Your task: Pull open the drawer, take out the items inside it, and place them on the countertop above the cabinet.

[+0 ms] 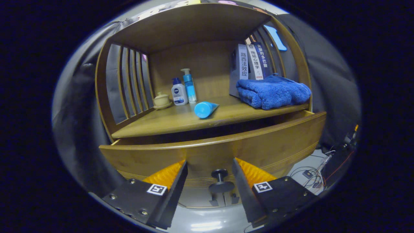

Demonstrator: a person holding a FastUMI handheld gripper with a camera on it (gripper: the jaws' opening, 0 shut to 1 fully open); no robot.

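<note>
Drawer (226, 145) stands pulled partly out under the counter (181, 121), its inside hidden; claw (210, 187) gapes wide, gripping nothing, fingers flanking the drawer's knob (221, 181).

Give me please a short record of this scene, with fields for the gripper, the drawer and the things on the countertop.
gripper: gripper open, its fingers either side of the dark round drawer knob, not pressing on it
drawer: curved wooden drawer front pulled partly out; contents hidden
countertop: wooden countertop carries a blue tube lying down, two pump bottles, a small lidded cup, a folded blue towel, upright books
</note>
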